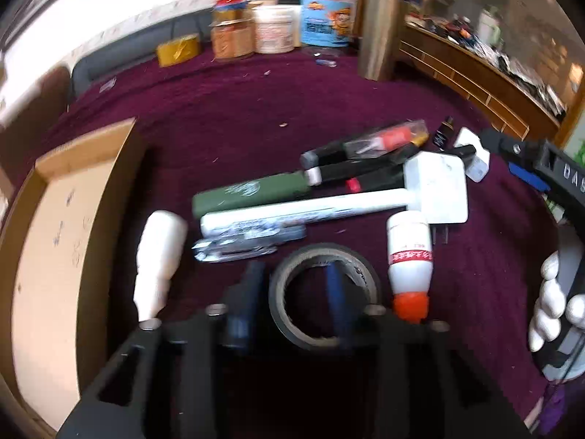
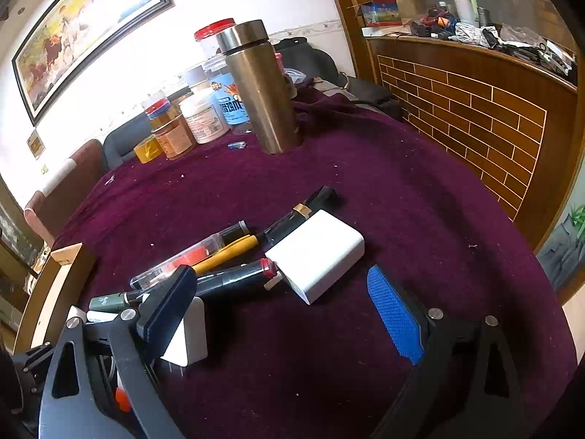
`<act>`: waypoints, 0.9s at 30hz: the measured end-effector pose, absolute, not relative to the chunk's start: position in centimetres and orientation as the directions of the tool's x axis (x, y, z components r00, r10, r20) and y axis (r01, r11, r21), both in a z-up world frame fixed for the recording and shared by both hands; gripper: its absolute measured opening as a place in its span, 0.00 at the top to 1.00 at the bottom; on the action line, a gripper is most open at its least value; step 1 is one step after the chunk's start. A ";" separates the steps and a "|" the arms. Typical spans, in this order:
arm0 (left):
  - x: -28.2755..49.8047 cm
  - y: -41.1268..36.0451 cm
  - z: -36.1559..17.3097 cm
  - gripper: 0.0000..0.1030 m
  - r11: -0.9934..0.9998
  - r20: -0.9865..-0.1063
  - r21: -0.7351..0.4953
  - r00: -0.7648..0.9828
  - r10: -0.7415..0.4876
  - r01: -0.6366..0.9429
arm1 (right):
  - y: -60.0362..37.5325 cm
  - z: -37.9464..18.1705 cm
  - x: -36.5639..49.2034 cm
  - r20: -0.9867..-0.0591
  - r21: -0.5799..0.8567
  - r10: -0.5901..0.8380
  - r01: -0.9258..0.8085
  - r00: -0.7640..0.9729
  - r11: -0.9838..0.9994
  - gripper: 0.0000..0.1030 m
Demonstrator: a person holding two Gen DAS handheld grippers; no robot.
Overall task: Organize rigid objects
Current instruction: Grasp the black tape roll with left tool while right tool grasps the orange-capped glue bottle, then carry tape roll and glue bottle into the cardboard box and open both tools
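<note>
One cardboard box (image 1: 55,226) is lying at the far left. Just beside it, one plain white bottle (image 1: 159,256) is resting, then one black tape roll (image 1: 325,292), whose near wall is being clamped by the narrowed left gripper (image 1: 296,285). One orange-capped white bottle (image 1: 409,263) follows. Two white chargers (image 2: 318,256) are seen beyond. The right gripper (image 2: 289,314) is being held wide, with nothing gripped.
</note>
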State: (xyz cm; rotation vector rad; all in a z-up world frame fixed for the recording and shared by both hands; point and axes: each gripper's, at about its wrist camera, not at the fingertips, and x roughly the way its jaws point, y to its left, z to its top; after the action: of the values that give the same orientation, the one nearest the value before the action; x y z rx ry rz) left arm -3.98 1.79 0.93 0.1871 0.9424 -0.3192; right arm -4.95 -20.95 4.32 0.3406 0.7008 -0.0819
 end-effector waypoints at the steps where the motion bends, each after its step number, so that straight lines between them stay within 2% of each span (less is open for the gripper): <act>1: -3.9 1.5 1.1 0.67 0.935 -0.814 0.041 0.554 -0.173 0.352 | -21.0 4.3 -4.9 -0.647 0.277 0.035 0.192 0.761 0.942 0.08; 4: -4.2 2.3 1.3 0.92 0.934 -0.815 -0.020 0.535 -0.221 0.356 | -21.0 4.2 -5.0 -0.650 0.273 0.030 0.197 0.759 0.942 0.08; 6: -4.8 4.1 1.9 0.92 0.937 -0.805 -0.109 0.523 -0.279 0.331 | -21.0 4.2 -4.8 -0.655 0.271 0.033 0.194 0.755 0.943 0.08; 10: -6.9 7.6 4.3 0.92 0.931 -0.759 -0.203 0.552 -0.346 0.304 | -20.0 4.5 -5.2 -0.684 0.258 0.073 0.147 0.726 0.955 0.08; 13: -8.9 10.2 6.6 0.92 0.927 -0.717 -0.236 0.593 -0.368 0.290 | -17.2 5.7 -7.6 -0.680 0.279 0.187 0.015 0.709 0.960 0.08; 16: -10.2 12.6 8.0 0.92 0.923 -0.685 -0.270 0.618 -0.385 0.275 | -13.2 5.9 -8.6 -0.718 0.190 0.207 -0.099 0.665 0.977 0.08; 18: -10.5 13.6 8.5 0.92 0.925 -0.671 -0.274 0.638 -0.379 0.262 | -10.8 5.4 -8.3 -0.753 0.145 0.208 -0.150 0.624 0.978 0.16; 20: -11.2 14.6 9.0 0.92 0.928 -0.655 -0.279 0.659 -0.371 0.246 | -9.0 4.6 -7.5 -0.789 0.106 0.186 -0.169 0.585 0.980 0.35; 22: -11.7 15.4 9.0 0.92 0.927 -0.648 -0.291 0.664 -0.373 0.237 | -7.9 3.5 -6.4 -0.821 0.095 0.177 -0.176 0.543 0.980 0.48; 25: -12.4 16.5 8.8 0.92 0.931 -0.649 -0.298 0.670 -0.361 0.213 | -7.1 2.3 -5.2 -0.836 0.054 0.131 -0.158 0.532 0.986 0.54; 27: -12.7 17.4 8.7 0.92 0.934 -0.648 -0.299 0.676 -0.350 0.196 | -7.3 2.3 -4.8 -0.836 0.040 0.107 -0.135 0.538 0.990 0.69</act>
State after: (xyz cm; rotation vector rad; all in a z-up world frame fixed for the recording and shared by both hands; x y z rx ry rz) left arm -12.69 17.38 8.74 -0.2123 0.7702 -0.3095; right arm -4.84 -7.30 2.29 -0.0304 0.9922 0.1437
